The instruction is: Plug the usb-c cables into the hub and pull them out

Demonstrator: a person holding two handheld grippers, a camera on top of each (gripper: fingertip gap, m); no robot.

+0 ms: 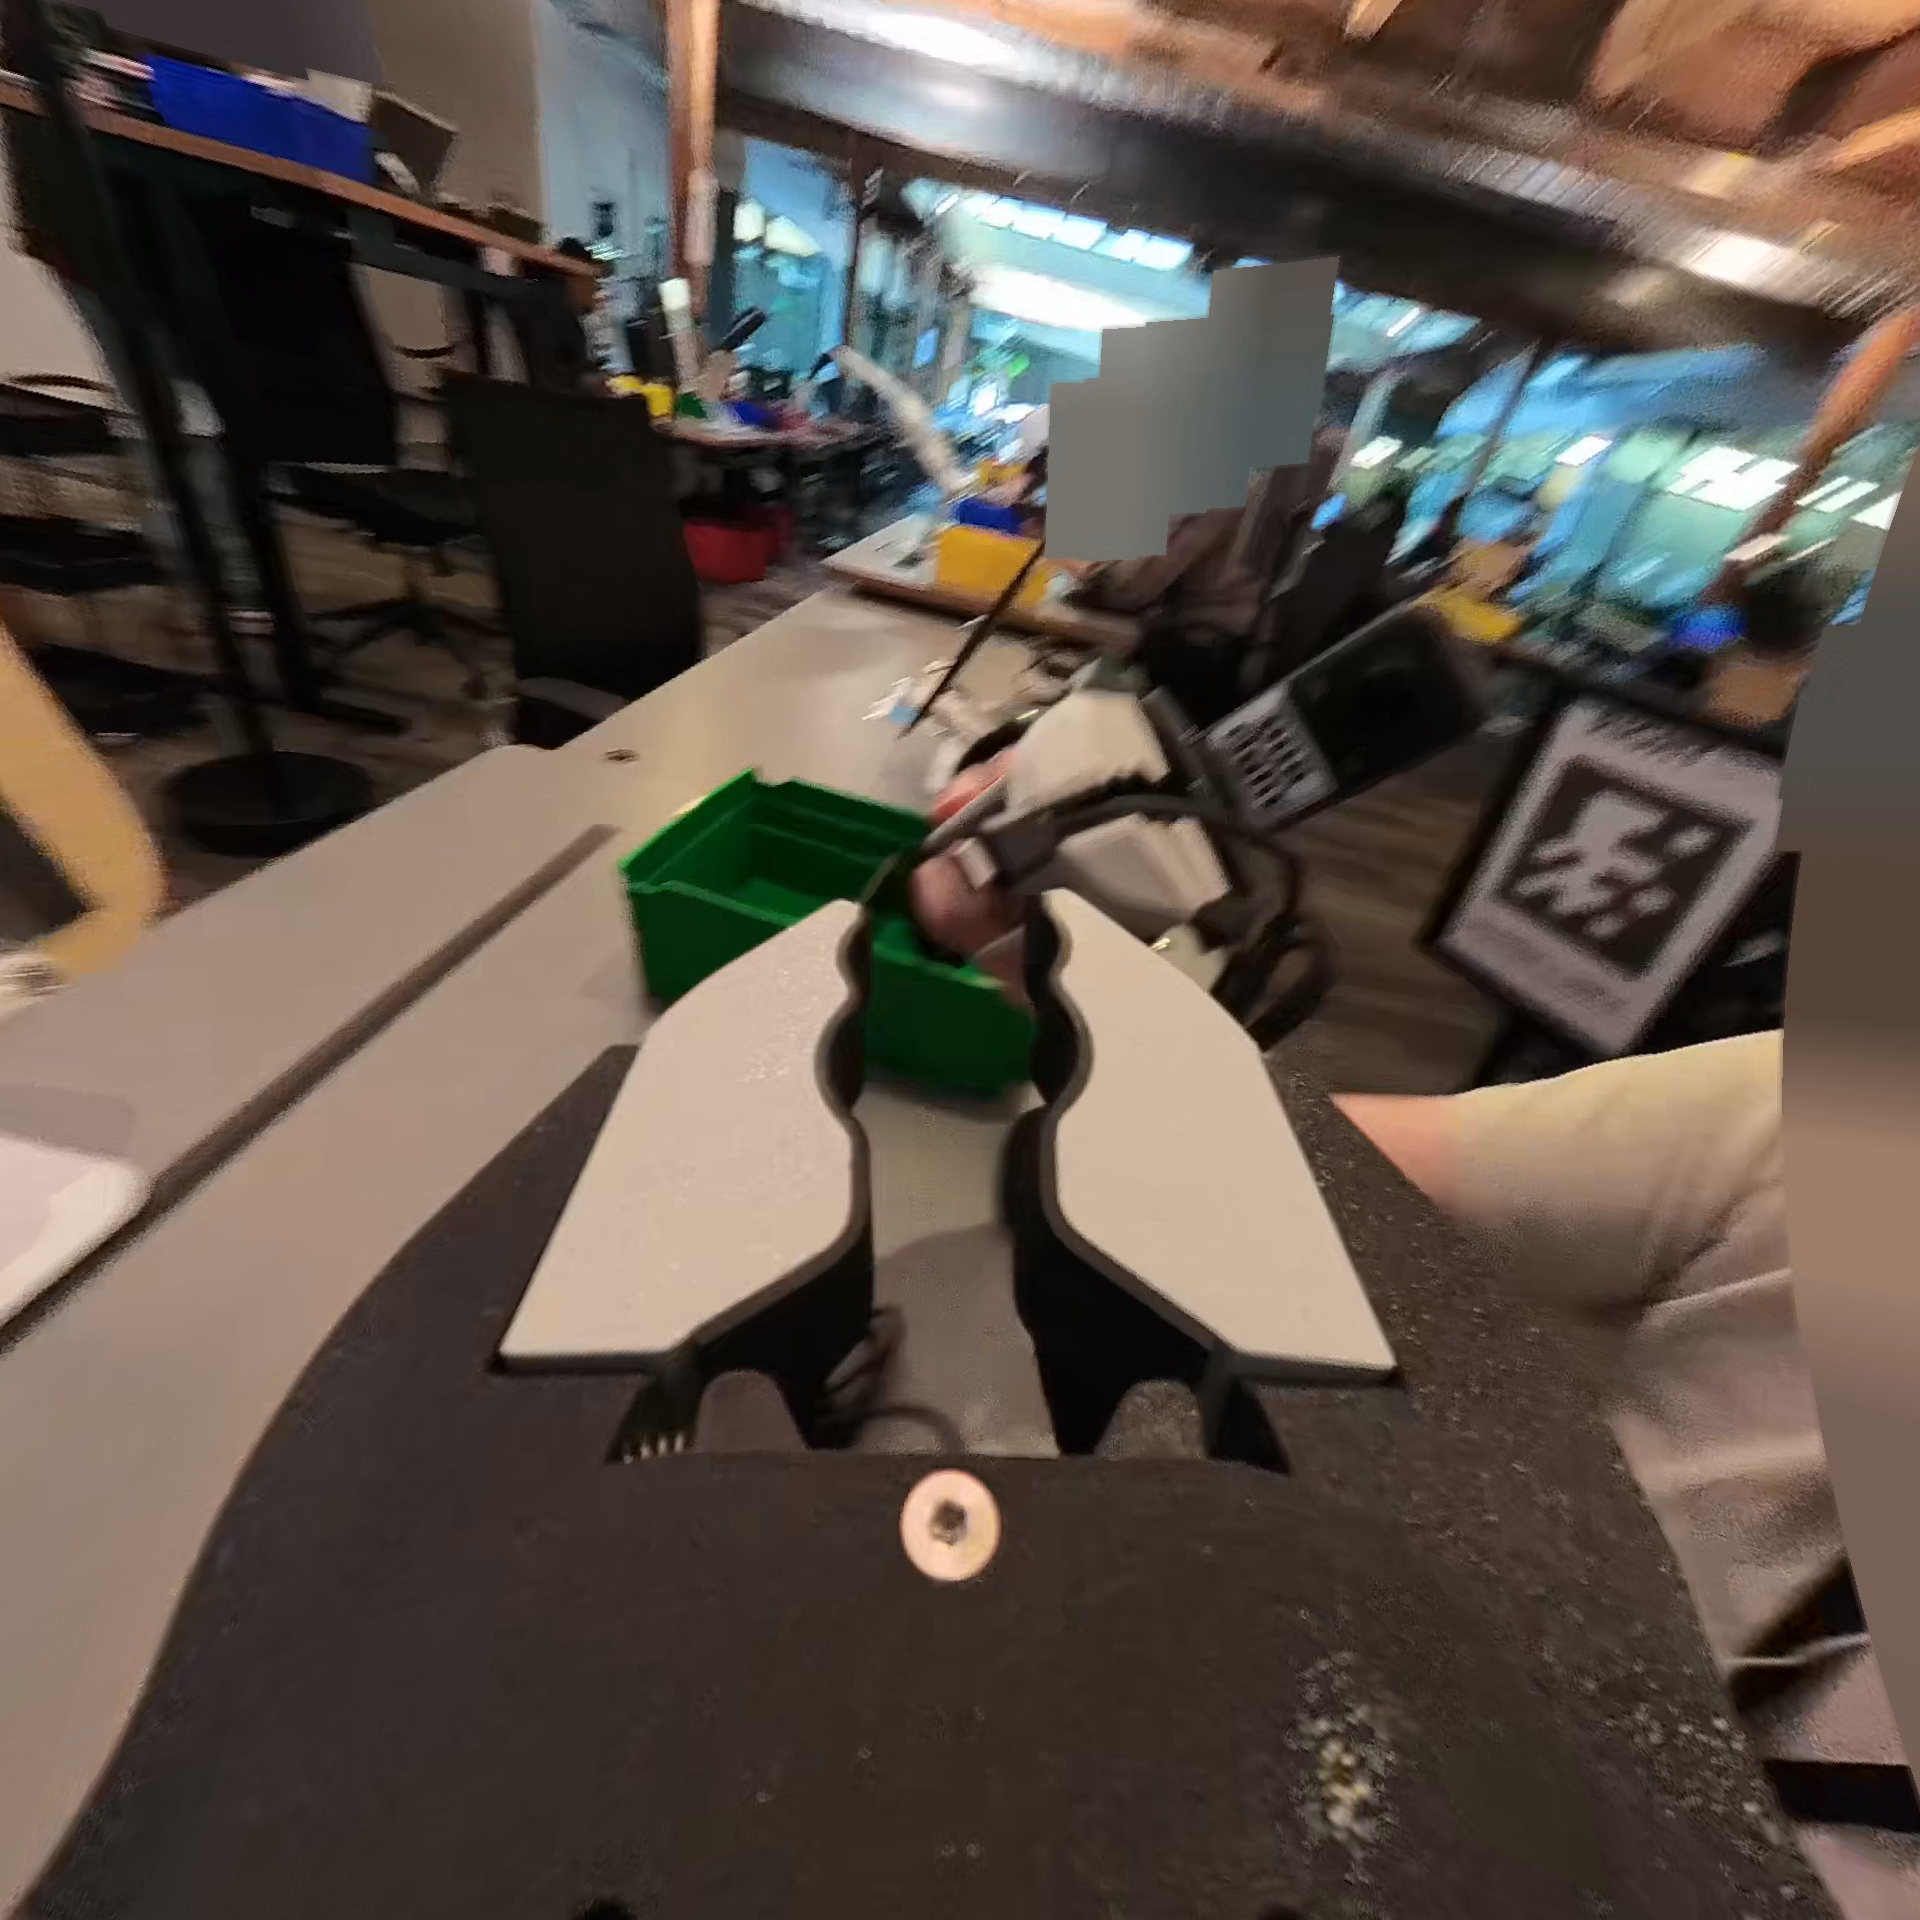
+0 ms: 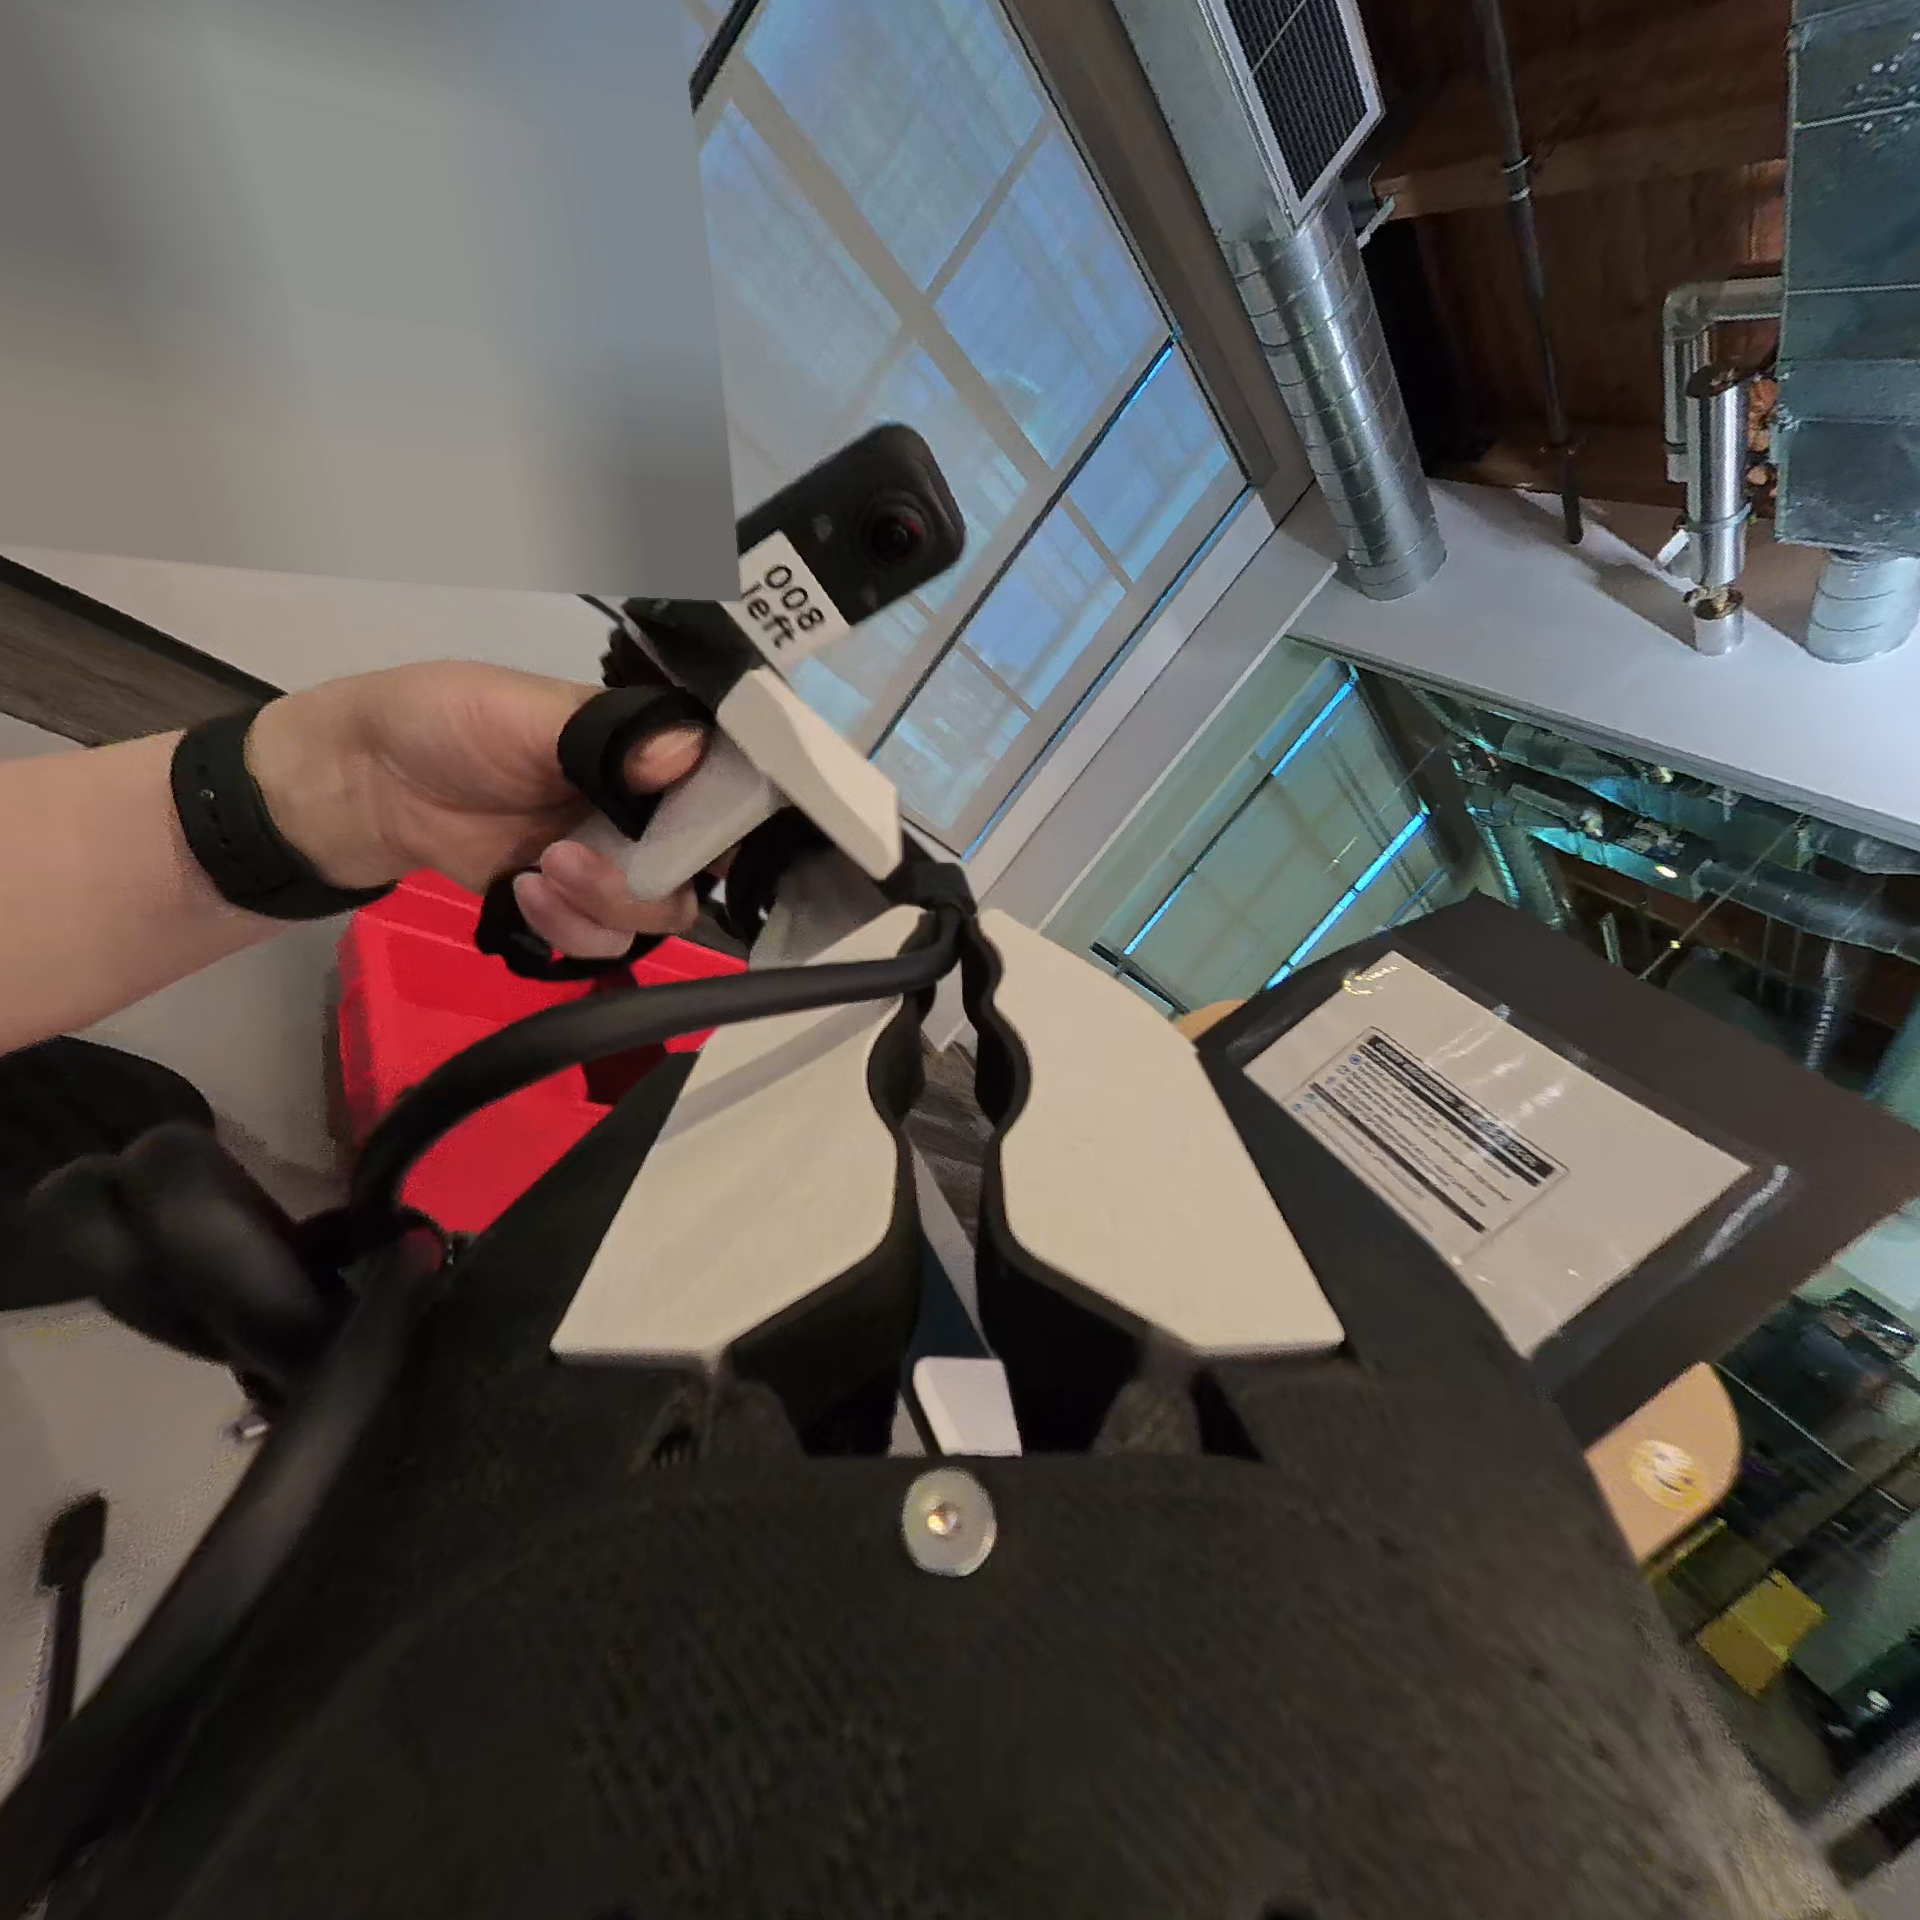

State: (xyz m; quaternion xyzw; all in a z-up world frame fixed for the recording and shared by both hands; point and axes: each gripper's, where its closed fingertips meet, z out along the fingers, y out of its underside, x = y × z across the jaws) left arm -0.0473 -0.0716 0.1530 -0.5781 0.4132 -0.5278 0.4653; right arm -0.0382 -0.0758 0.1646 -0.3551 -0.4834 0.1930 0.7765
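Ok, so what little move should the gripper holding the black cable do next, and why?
Probably tip the right gripper down toward the table. Its fingers pinch the black cable up in the air, pointing at windows, and no hub shows in either view, so it likely must find the hub first. The left gripper is open.

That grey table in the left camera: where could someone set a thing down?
The table is bare left of the green bin, on both sides of the dark groove, and in front toward the left gripper. Right of the bin it is crowded: the other gripper, a hand and looped black cable.
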